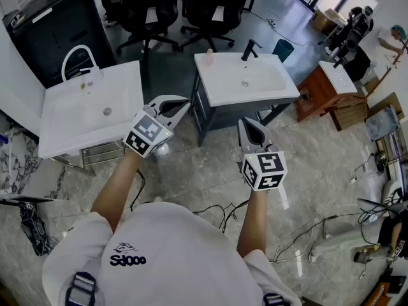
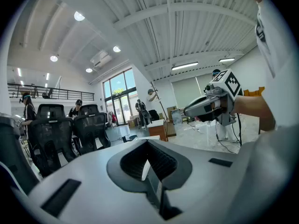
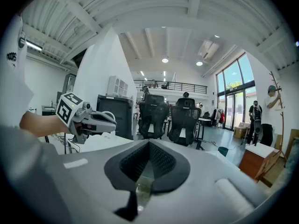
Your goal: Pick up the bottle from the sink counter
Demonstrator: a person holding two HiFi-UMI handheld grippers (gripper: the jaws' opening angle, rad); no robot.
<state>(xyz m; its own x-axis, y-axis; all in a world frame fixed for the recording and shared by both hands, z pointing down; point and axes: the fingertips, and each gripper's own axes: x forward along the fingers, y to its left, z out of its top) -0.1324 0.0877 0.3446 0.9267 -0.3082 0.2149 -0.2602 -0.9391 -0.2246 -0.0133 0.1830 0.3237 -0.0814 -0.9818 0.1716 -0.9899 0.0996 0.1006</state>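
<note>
Judging the small bottle (image 1: 208, 55) light and tippy, I'd take it mid-body; left hand-held gripper (image 1: 182, 102) and right hand-held gripper (image 1: 249, 125) sit pressed together.

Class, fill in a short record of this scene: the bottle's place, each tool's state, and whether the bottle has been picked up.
Bottle: on the middle sink, at its far rim, left of the black faucet
Left tool: shut, empty
Right tool: shut, empty
Pickup: not yet done; both tools short of the sink
</note>
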